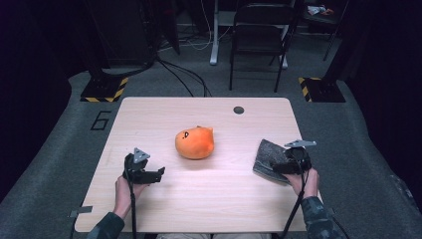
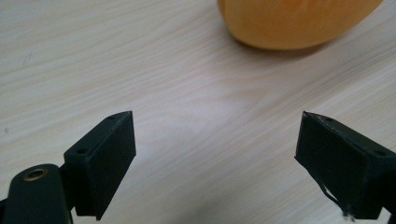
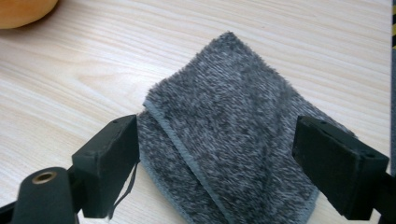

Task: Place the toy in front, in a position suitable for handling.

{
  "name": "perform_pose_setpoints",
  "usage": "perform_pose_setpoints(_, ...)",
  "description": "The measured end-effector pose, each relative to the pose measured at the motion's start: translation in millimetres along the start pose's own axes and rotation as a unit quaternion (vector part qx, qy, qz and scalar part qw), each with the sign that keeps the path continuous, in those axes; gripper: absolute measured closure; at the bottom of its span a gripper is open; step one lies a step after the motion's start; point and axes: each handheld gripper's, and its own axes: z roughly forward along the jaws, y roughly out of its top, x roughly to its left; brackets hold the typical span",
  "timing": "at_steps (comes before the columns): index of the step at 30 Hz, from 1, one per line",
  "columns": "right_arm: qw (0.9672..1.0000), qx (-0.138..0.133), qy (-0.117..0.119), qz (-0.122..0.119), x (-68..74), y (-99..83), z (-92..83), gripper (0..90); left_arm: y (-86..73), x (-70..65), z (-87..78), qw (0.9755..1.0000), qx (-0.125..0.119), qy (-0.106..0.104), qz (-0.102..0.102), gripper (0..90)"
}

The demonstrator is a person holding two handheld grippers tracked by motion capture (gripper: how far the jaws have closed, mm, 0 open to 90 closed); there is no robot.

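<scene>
An orange plush toy with a small face lies near the middle of the wooden table. My left gripper hovers to its lower left, jaws open over bare wood; the plush's underside fills the top of the left gripper view. A folded grey fuzzy cloth lies at the table's right side. My right gripper is over that cloth, open, one jaw on each side of it, not closed on it. The gap between the left gripper's own jaws holds nothing.
A dark round hole sits near the table's far edge. Beyond the table stand a black folding chair, a desk leg and cables on grey carpet. The plush's edge shows at the top left of the right gripper view.
</scene>
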Motion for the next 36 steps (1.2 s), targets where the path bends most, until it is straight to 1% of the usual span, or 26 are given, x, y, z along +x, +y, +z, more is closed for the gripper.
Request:
perform_pose_setpoints(4, 0.9999, 0.008, 0.005, -0.005, 5.3, 1.0, 2.6, 14.0, 16.1, -6.2, 5.2, 1.0000, -0.003, -0.009, 0.000, 12.0)
perform_pose_setpoints(7, 0.9999, 0.006, 0.003, -0.008, 6.6, 1.2, 2.3, 14.0, 29.9, -12.9, 8.5, 0.9997, -0.013, -0.017, -0.009, 12.0)
perform_pose_setpoints(8, 0.9999, 0.006, 0.006, -0.010, 6.4, 1.1, 1.7, 14.1, 33.2, -14.8, 8.9, 0.9996, -0.017, -0.017, -0.012, 12.0)
perform_pose_setpoints(10, 1.0000, 0.006, 0.005, -0.006, 7.2, 1.1, 0.6, 14.2, 41.5, -18.9, 11.2, 0.9992, -0.025, -0.025, -0.016, 12.0)
perform_pose_setpoints(11, 0.9999, 0.002, 0.006, -0.011, 6.4, 1.3, 0.9, 14.2, 46.4, -21.7, 13.4, 0.9990, -0.032, -0.026, -0.018, 12.1)
perform_pose_setpoints(12, 0.9999, 0.002, 0.007, -0.010, 6.1, 1.6, 1.1, 14.2, 49.3, -23.2, 14.5, 0.9988, -0.032, -0.031, -0.021, 12.1)
perform_pose_setpoints(13, 1.0000, 0.002, 0.005, -0.003, 7.5, 1.9, 1.6, 14.2, 53.0, -25.4, 16.3, 0.9985, -0.036, -0.033, -0.026, 12.1)
perform_pose_setpoints(14, 0.9999, 0.003, 0.008, -0.009, 6.5, 2.0, 2.0, 14.2, 57.4, -27.5, 19.3, 0.9982, -0.041, -0.034, -0.027, 12.2)
perform_pose_setpoints(15, 0.9999, 0.003, 0.006, -0.009, 6.8, 2.0, 3.2, 14.2, 60.1, -28.5, 20.6, 0.9981, -0.040, -0.038, -0.030, 12.2)
perform_pose_setpoints(16, 0.9999, 0.005, 0.010, -0.010, 6.9, 1.8, 3.4, 14.2, 63.8, -30.2, 22.9, 0.9979, -0.041, -0.040, -0.032, 12.2)
perform_pose_setpoints(17, 0.9999, 0.006, 0.009, -0.009, 7.1, 1.7, 4.0, 14.2, 63.8, -30.2, 22.9, 0.9979, -0.041, -0.040, -0.032, 12.2)
perform_pose_setpoints(18, 0.9999, 0.009, 0.006, -0.009, 7.1, 1.5, 4.8, 14.2, 71.3, -34.2, 26.4, 0.9976, -0.046, -0.040, -0.034, 12.3)
perform_pose_setpoints(19, 0.9999, 0.009, 0.007, -0.010, 7.0, 1.4, 5.2, 14.2, 75.3, -35.2, 28.5, 0.9974, -0.046, -0.043, -0.034, 12.3)
perform_pose_setpoints(20, 0.9999, 0.010, 0.006, -0.006, 7.2, 1.4, 5.4, 14.3, 80.0, -35.9, 31.2, 0.9968, -0.050, -0.048, -0.040, 12.2)
perform_pose_setpoints(22, 0.9999, 0.008, 0.008, -0.009, 5.5, 1.8, 5.6, 14.3, 86.7, -35.4, 35.8, 0.9957, -0.052, -0.055, -0.052, 12.3)
perform_pose_setpoints(23, 0.9999, 0.008, 0.008, -0.006, 5.4, 1.9, 5.5, 14.3, 90.9, -34.5, 38.6, 0.9946, -0.056, -0.061, -0.063, 12.3)
perform_pose_setpoints(24, 0.9999, 0.011, 0.007, 0.001, 5.7, 1.9, 4.8, 14.3, 90.9, -34.5, 38.6, 0.9946, -0.056, -0.061, -0.063, 12.3)
perform_pose_setpoints(25, 0.9999, 0.010, 0.008, 0.000, 5.2, 1.8, 4.9, 14.3, 94.0, -34.8, 40.6, 0.9939, -0.057, -0.063, -0.070, 12.3)
perform_pose_setpoints(26, 0.9999, 0.011, 0.009, 0.000, 5.0, 1.7, 4.9, 14.3, 98.9, -36.5, 44.9, 0.9938, -0.056, -0.063, -0.073, 12.3)
perform_pose_setpoints(28, 0.9999, 0.007, 0.009, -0.006, 3.5, 1.7, 5.5, 14.3, 102.9, -39.1, 49.0, 0.9950, -0.050, -0.055, -0.066, 12.5)
perform_pose_setpoints(29, 0.9999, 0.008, 0.007, -0.004, 3.5, 1.7, 5.5, 14.3, 104.8, -40.4, 52.1, 0.9956, -0.046, -0.052, -0.063, 12.5)
perform_pose_setpoints(30, 0.9999, 0.008, 0.007, -0.006, 3.0, 1.7, 5.5, 14.3, 107.3, -41.8, 56.1, 0.9958, -0.040, -0.051, -0.064, 12.6)
perform_pose_setpoints(33, 0.9999, 0.012, 0.005, 0.000, 3.9, 1.9, 5.9, 14.3, 110.5, -43.7, 67.2, 0.9976, -0.019, -0.038, -0.054, 14.1)
perform_pose_setpoints(34, 0.9999, 0.012, 0.007, 0.000, 3.9, 1.9, 6.2, 14.3, 110.1, -42.5, 70.1, 0.9984, -0.008, -0.036, -0.044, 14.3)
perform_pose_setpoints(35, 0.9999, 0.012, 0.007, 0.000, 3.7, 1.9, 6.5, 14.3, 108.4, -41.7, 75.4, 0.9980, -0.006, -0.036, -0.051, 14.8)
perform_pose_setpoints(36, 0.9999, 0.014, 0.007, 0.001, 3.3, 1.8, 7.0, 14.4, 107.1, -40.5, 78.1, 0.9981, -0.002, -0.034, -0.052, 15.2)
